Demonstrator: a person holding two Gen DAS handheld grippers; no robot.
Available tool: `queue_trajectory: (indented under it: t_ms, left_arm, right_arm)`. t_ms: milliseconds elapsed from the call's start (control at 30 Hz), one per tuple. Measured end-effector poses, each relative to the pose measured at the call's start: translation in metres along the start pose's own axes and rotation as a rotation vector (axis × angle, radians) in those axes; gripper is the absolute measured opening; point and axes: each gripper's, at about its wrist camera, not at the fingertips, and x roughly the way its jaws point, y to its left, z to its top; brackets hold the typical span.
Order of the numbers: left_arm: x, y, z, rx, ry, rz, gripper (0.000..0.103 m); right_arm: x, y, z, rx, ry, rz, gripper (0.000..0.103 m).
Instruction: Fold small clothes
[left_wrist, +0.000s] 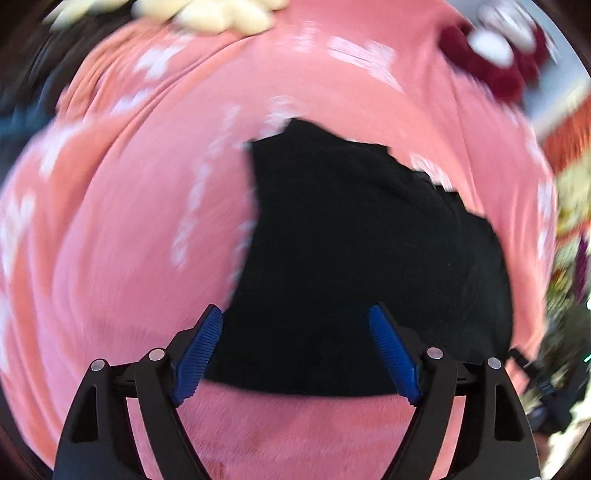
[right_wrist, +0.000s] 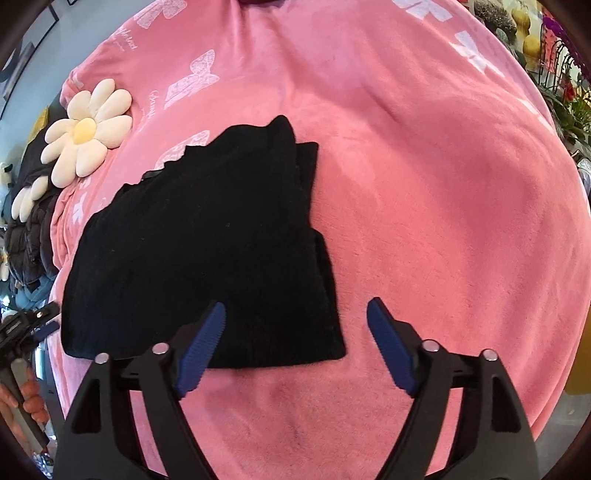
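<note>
A black garment (right_wrist: 207, 240) lies folded and flat on a pink blanket (right_wrist: 424, 203). It also shows in the left wrist view (left_wrist: 362, 251), which is blurred. My left gripper (left_wrist: 295, 314) is open and empty, hovering over the garment's near edge. My right gripper (right_wrist: 295, 306) is open and empty, above the garment's near right corner; its left finger (right_wrist: 201, 347) overlaps the cloth in the view. The other hand-held gripper (right_wrist: 33, 328) shows at the far left of the right wrist view.
A white daisy-shaped cushion (right_wrist: 86, 127) lies on the blanket's left edge, with a second one (right_wrist: 27, 199) below it on dark quilted clothing (right_wrist: 33, 236). A dark red plush thing (left_wrist: 491, 59) sits at the blanket's far end. Plants (right_wrist: 569, 107) stand at right.
</note>
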Motion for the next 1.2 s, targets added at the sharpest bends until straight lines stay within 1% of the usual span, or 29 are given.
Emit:
queue_trajectory:
  t_ms: [67,133,167,200,233,267,300,333,367,400,467,533,567,633,667,700,767,800,833,867,900,933,1000,1033,1067,1100,1133,1167,1200]
  left_arm:
    - [0.005,0.021,-0.004,-0.078,0.027,-0.02,0.079]
    - [0.014,0.035,-0.008,-0.147,0.055,-0.043,0.079]
    - [0.019,0.04,-0.011,-0.179,0.068,-0.087,0.079]
    - [0.022,0.041,-0.013,-0.194,0.059,-0.109,0.078]
    - [0.022,0.04,-0.014,-0.193,0.035,-0.115,0.077]
    - [0.021,0.038,-0.014,-0.186,0.023,-0.136,0.061]
    - [0.023,0.035,-0.011,-0.169,0.038,-0.186,0.012]
    - [0.026,0.033,-0.009,-0.175,0.076,-0.208,0.006]
    - [0.023,0.034,-0.005,-0.209,0.097,-0.232,0.004]
    - [0.015,0.034,-0.001,-0.222,0.09,-0.25,0.004]
    - [-0.024,0.028,0.01,-0.186,0.053,-0.291,0.004]
    - [-0.057,0.024,0.01,-0.134,0.042,-0.308,0.004]
    - [-0.071,0.024,0.004,-0.114,0.044,-0.292,0.004]
    - [-0.077,0.029,-0.011,-0.082,0.073,-0.235,0.004]
    - [-0.07,0.037,-0.025,-0.088,0.114,-0.228,0.004]
    - [-0.056,0.047,-0.041,-0.122,0.164,-0.218,0.004]
    - [-0.027,0.059,-0.067,-0.152,0.237,-0.17,0.005]
    - [-0.016,0.064,-0.08,-0.159,0.25,-0.126,0.006]
    - [-0.012,0.068,-0.084,-0.168,0.253,-0.112,0.006]
    - [-0.014,0.07,-0.086,-0.186,0.239,-0.111,0.006]
    - [-0.022,0.068,-0.082,-0.191,0.219,-0.125,0.006]
    - [-0.029,0.062,-0.075,-0.173,0.203,-0.123,0.006]
    - [-0.054,0.041,-0.053,-0.075,0.126,-0.084,0.007]
    - [-0.063,0.033,-0.043,-0.032,0.084,-0.069,0.009]
    - [-0.072,0.021,-0.029,0.02,0.036,-0.057,0.023]
    - [-0.076,0.015,-0.02,0.047,0.005,-0.055,0.048]
    - [-0.079,0.006,-0.005,0.074,-0.036,-0.045,0.06]
    - [-0.076,0.001,0.008,0.091,-0.063,-0.04,0.068]
    - [-0.066,-0.005,0.022,0.114,-0.077,-0.028,0.068]
  right_arm:
    - [0.005,-0.011,0.0,0.056,0.019,0.048,0.078]
    - [0.014,-0.016,0.0,0.092,0.039,0.063,0.078]
    - [0.02,-0.018,0.0,0.112,0.056,0.078,0.078]
    - [0.024,-0.019,0.0,0.131,0.068,0.097,0.078]
    - [0.029,-0.02,-0.001,0.158,0.086,0.134,0.065]
    - [0.033,-0.02,0.0,0.174,0.105,0.138,0.046]
    - [0.033,-0.017,0.002,0.174,0.108,0.135,0.035]
    - [0.031,-0.014,0.006,0.183,0.124,0.184,0.007]
    - [0.025,-0.012,0.011,0.192,0.117,0.219,0.006]
    - [0.007,-0.004,0.021,0.167,0.087,0.247,0.006]
    - [-0.039,0.014,0.038,0.065,0.035,0.278,0.006]
    - [-0.068,0.02,0.038,-0.001,0.022,0.273,0.006]
    - [-0.078,0.018,0.03,-0.037,0.034,0.244,0.006]
    - [-0.072,0.009,0.005,-0.08,0.084,0.171,0.006]
    - [-0.058,-0.001,-0.014,-0.072,0.132,0.149,0.006]
    - [-0.046,-0.009,-0.028,-0.06,0.169,0.136,0.006]
    - [-0.009,-0.024,-0.068,-0.071,0.257,0.07,0.006]
    - [-0.004,-0.029,-0.078,-0.059,0.261,0.078,0.006]
    - [-0.01,-0.033,-0.081,-0.033,0.225,0.093,0.006]
    - [-0.018,-0.036,-0.077,-0.005,0.211,0.089,0.013]
    - [-0.028,-0.037,-0.073,0.007,0.186,0.073,0.015]
    - [-0.037,-0.037,-0.067,0.003,0.161,0.062,0.016]
    - [-0.056,-0.03,-0.053,-0.037,0.109,0.047,0.017]
    - [-0.062,-0.026,-0.044,-0.052,0.085,0.045,0.028]
    - [-0.064,-0.024,-0.035,-0.059,0.071,0.052,0.043]
    - [-0.065,-0.022,-0.023,-0.068,0.047,0.066,0.049]
    - [-0.062,-0.019,-0.01,-0.073,0.027,0.074,0.051]
    - [-0.055,-0.013,0.003,-0.083,0.02,0.086,0.05]
    - [-0.046,-0.011,0.013,-0.088,0.016,0.087,0.05]
